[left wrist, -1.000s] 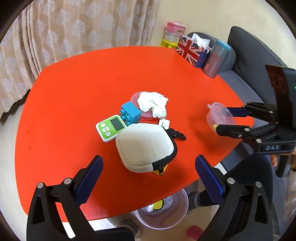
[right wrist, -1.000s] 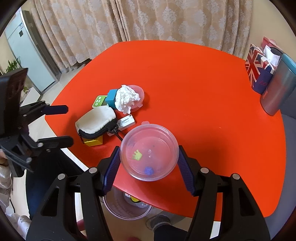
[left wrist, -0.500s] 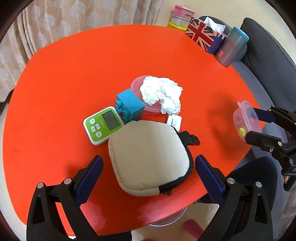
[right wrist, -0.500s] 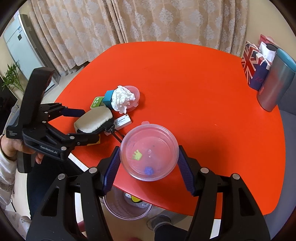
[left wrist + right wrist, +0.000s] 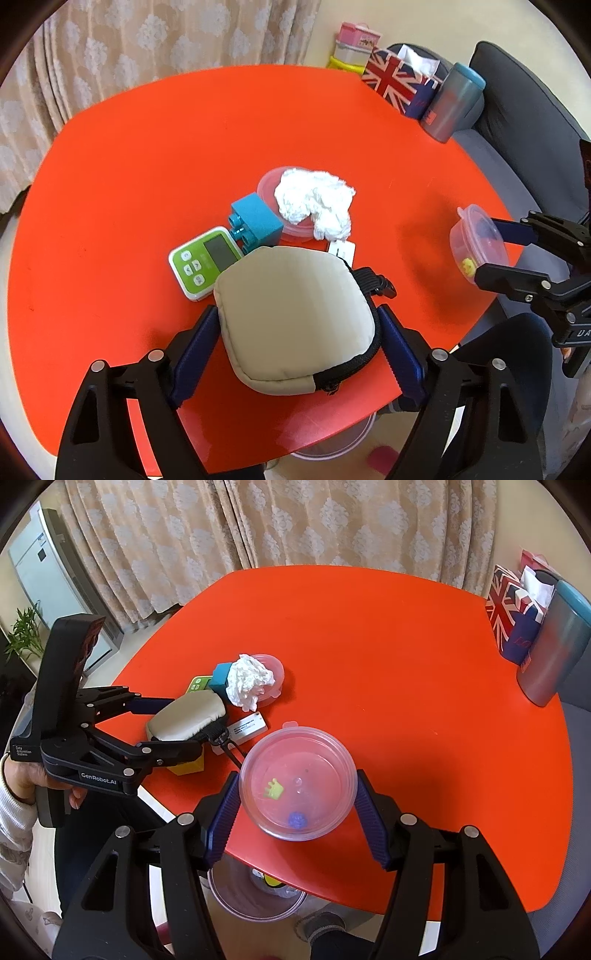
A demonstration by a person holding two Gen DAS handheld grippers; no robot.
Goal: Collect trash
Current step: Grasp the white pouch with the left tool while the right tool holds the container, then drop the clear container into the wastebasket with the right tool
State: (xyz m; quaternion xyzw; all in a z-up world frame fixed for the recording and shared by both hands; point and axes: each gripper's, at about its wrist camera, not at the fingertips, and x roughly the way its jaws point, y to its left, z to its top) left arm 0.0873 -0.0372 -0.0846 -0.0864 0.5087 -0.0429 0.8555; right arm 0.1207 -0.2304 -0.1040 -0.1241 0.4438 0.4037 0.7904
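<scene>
My left gripper [image 5: 295, 347] is shut on a beige zip pouch [image 5: 295, 317] near the front edge of the red table [image 5: 147, 147]; the pouch also shows in the right wrist view [image 5: 188, 716]. My right gripper [image 5: 297, 805] is shut on a clear plastic container [image 5: 297, 782] with a yellow and a blue bit inside, held over the table edge. A crumpled white tissue [image 5: 317, 206] lies on a pink lid [image 5: 267, 184] behind the pouch.
A blue brick [image 5: 255, 221], a green timer [image 5: 201, 264] and a white tag [image 5: 341, 253] lie by the pouch. A yellow block [image 5: 188, 766] sits under it. A Union Jack tissue box [image 5: 397, 86] and a grey tumbler [image 5: 454, 107] stand far right. A clear bin [image 5: 255, 897] stands on the floor below.
My left gripper moved forward over the table and closed on the beige pouch. The right gripper kept holding the clear container nearly still.
</scene>
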